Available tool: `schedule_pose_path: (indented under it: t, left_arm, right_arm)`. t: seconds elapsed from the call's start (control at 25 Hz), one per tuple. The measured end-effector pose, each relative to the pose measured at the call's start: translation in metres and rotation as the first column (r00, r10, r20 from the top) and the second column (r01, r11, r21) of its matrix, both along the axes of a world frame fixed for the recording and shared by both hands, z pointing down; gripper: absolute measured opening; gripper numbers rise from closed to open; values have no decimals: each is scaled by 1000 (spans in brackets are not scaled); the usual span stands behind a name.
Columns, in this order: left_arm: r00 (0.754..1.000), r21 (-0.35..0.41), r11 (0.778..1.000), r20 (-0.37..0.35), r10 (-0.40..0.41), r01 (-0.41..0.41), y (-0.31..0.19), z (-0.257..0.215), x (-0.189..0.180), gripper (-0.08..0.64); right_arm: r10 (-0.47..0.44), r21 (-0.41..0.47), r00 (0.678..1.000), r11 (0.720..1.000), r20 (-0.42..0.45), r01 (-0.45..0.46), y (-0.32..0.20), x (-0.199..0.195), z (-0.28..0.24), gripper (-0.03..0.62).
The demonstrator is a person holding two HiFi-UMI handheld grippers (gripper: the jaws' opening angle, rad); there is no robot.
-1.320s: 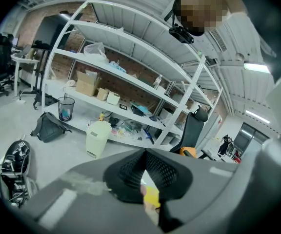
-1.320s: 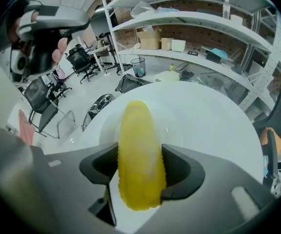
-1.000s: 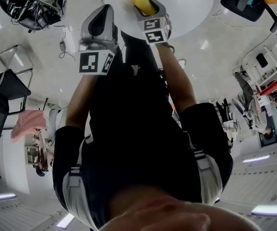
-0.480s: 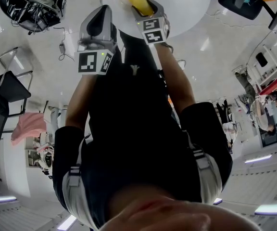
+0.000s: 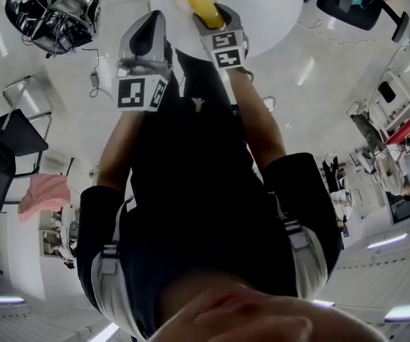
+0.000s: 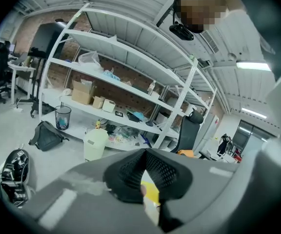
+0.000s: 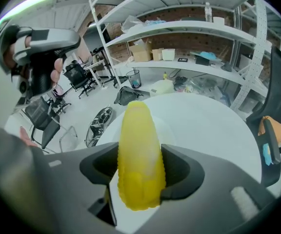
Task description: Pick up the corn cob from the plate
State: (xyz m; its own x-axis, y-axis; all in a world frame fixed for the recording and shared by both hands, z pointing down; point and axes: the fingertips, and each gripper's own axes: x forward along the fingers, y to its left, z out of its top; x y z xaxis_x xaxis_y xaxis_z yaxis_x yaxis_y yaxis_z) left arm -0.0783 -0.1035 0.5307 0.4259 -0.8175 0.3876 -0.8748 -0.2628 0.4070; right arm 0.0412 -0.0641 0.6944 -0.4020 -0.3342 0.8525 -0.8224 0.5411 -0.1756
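Your right gripper (image 7: 139, 172): jaws pinching the corn cob (image 7: 136, 145) from both sides at its thick end, narrow tip pointing away from the camera. The cob is held over the round white table (image 7: 213, 126). Your left gripper (image 5: 151, 21): jaws pressed together at the tips, nothing between them. It is just beside the right one, near the table's edge.

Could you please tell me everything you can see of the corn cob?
The corn cob is bright yellow and tapered, with rows of kernels and a smooth, plastic-looking sheen. The right gripper has its jaws closed on the cob's thicker end, one pad on each side. The narrow tip points away from the gripper, over the white round table. Nothing else visibly touches it.
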Motion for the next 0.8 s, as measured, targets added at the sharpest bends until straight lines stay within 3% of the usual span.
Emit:
schedule_pose_path:
  t: [0.8]
  left_arm:
    - [1000,96,995,-16,-14,16,10,-62,16,6]
  right_arm:
    - [65,102,993,992,98,-75,0,7,-76,264]
